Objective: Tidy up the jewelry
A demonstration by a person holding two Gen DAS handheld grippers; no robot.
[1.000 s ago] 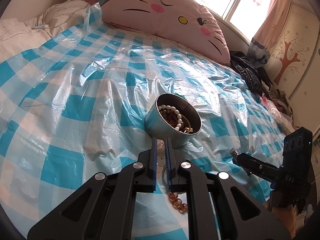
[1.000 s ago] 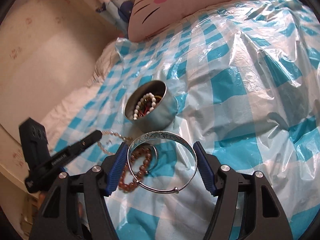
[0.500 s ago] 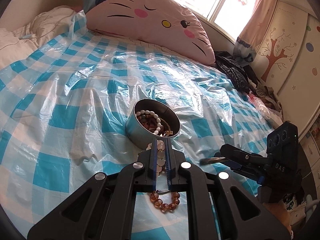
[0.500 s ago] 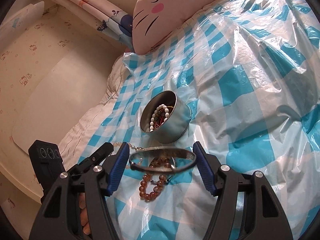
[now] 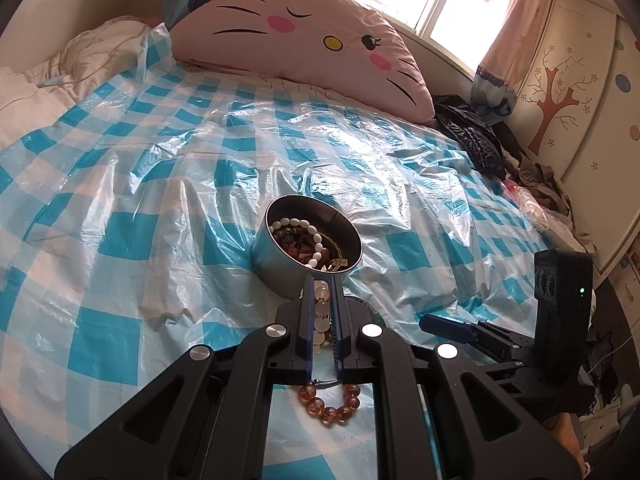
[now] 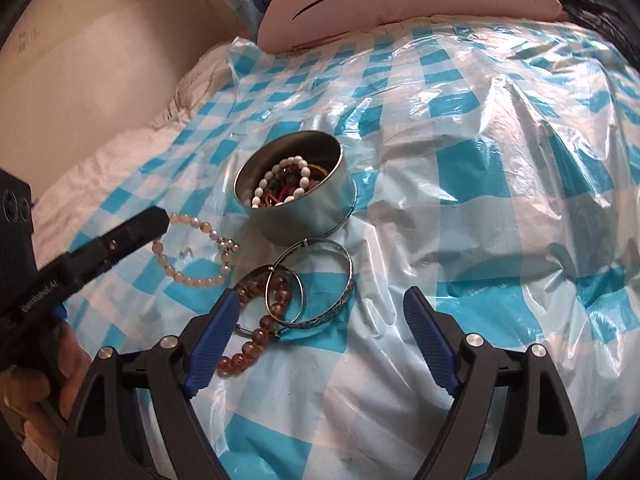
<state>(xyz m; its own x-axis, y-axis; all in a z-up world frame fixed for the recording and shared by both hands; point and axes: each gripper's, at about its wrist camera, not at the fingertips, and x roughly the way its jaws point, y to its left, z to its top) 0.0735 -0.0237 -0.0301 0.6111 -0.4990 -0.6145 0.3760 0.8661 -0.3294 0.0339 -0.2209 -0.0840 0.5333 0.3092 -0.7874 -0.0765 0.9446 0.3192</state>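
Observation:
A round metal tin (image 6: 308, 220) (image 5: 276, 268) with white beads and other jewelry inside stands on the blue checked plastic sheet. My left gripper (image 5: 322, 300) (image 6: 160, 216) is shut on a pale bead bracelet (image 6: 196, 280) (image 5: 322, 320), which trails onto the sheet beside the tin. A wide silver bangle (image 6: 344, 292) lies flat in front of the tin, overlapping a thinner silver ring (image 6: 298, 280) and an amber bead bracelet (image 6: 256, 336) (image 5: 332, 412). My right gripper (image 6: 320, 296) (image 5: 440, 324) hovers over them, jaws opening, its pads clear of the bangle.
A pink cat-face pillow (image 5: 312, 40) lies at the head of the bed. Dark clothes (image 5: 472, 136) are piled by the right wall, near a cupboard with a tree decal (image 5: 560, 92). A hand (image 6: 36, 384) holds the left gripper's handle.
The right gripper's jaws have widened and let go of the silver bangle, which now lies flat on the sheet. The left gripper keeps its hold on the pale bracelet.

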